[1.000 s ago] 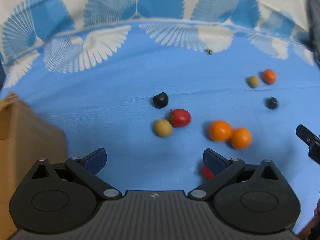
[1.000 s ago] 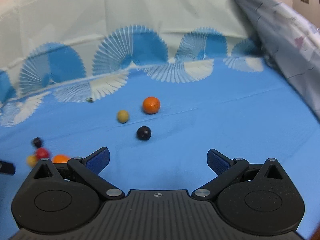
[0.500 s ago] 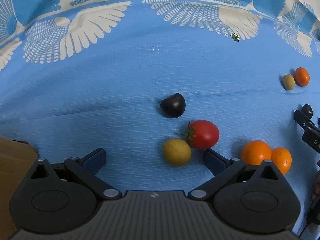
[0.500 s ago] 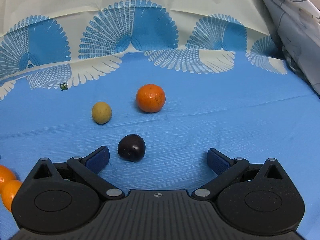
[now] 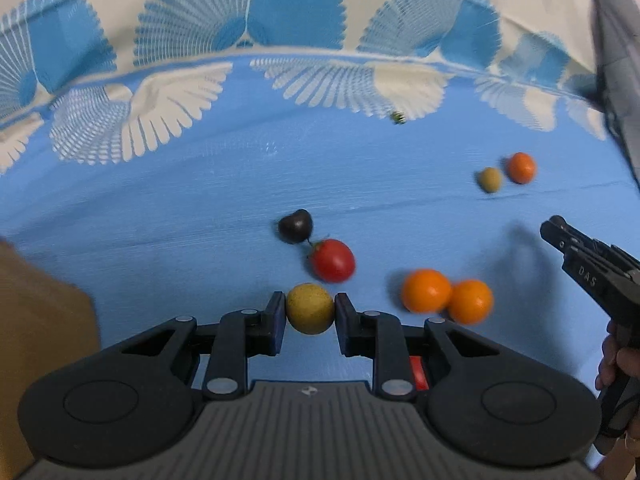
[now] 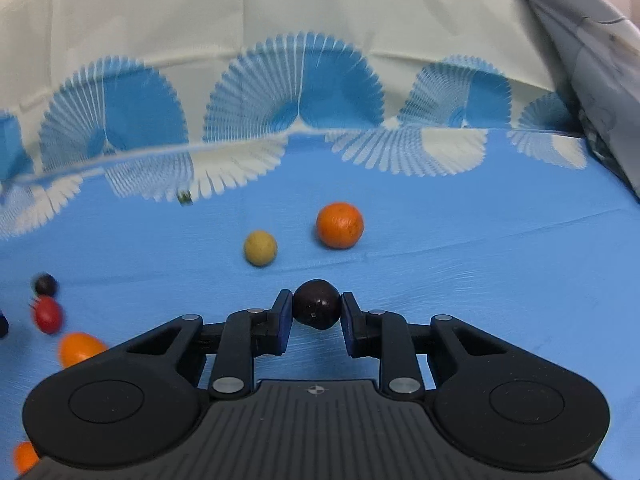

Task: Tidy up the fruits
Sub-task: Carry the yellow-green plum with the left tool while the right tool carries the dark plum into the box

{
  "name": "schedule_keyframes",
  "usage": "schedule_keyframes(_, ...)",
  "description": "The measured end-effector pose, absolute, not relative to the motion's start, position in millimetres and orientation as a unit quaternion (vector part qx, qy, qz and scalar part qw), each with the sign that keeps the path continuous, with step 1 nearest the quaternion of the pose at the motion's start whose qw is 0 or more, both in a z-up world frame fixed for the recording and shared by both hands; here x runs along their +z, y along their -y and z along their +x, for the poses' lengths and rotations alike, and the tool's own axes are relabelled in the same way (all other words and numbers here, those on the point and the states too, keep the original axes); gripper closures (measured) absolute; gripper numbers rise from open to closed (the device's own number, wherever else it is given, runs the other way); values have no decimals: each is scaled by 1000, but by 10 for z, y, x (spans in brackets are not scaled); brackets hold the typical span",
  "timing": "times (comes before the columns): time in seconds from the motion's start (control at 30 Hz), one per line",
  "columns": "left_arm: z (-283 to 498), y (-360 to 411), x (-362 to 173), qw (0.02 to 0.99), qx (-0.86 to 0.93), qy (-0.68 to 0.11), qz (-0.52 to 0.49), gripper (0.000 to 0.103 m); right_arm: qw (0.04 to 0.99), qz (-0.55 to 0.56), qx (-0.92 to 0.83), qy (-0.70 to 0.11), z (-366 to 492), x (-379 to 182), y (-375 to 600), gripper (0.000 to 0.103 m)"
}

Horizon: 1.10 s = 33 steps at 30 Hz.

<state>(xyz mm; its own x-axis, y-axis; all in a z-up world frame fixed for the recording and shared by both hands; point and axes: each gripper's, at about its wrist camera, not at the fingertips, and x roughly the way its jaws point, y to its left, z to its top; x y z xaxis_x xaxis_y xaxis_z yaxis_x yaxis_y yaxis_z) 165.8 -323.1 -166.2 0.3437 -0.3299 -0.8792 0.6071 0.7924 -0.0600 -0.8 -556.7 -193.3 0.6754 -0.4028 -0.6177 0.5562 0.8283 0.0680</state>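
My left gripper [image 5: 310, 312] is shut on a yellow-green fruit [image 5: 310, 307] and holds it above the blue cloth. Beyond it lie a red tomato [image 5: 333, 260], a dark plum [image 5: 295, 225] and two oranges [image 5: 426, 290] touching each other. My right gripper [image 6: 316, 312] is shut on a dark plum [image 6: 317, 309]. Beyond it lie a yellow-green fruit [image 6: 260, 247] and an orange [image 6: 339, 225]. The right gripper also shows at the right edge of the left wrist view [image 5: 592, 272].
A brown cardboard box [image 5: 36, 320] stands at the left. A small green object [image 5: 397, 117] lies on the cloth's white pattern. A grey cloth [image 6: 592, 60] rises at the right. A red thing [image 5: 418, 372] shows partly under my left gripper.
Both grippers were open and have shut, the left on the yellow-green fruit, the right on the dark plum. Both have lifted and tilted up, so more of the backdrop shows.
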Motion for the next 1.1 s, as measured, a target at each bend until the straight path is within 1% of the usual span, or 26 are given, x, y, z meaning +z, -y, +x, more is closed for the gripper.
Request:
schedule_keyframes(0.17,1315,2961,-1302,813,-286,-488,135,74,914,144,-259,-276,-373,-1548,5232,76)
schedule_keyframes(0.33,903,2515,-873,825,-273,-476,135,74,920,171,-240,-257,-855,-1153,4826,76)
schedule_keyframes(0.63,247,1438,-226,849,-221,-463,126,74,939,180,-159,-244,-1531,-505,3705,76)
schedule_keyframes(0.87,-170,519,18,865,-179,-455,116,74,947,170,-80,-259,-1838,-214,2762,76)
schedule_keyframes(1.1,-530,-246,127,878,-148,-446,96,74,953,148,-17,-264,-2078,-41,1981,76)
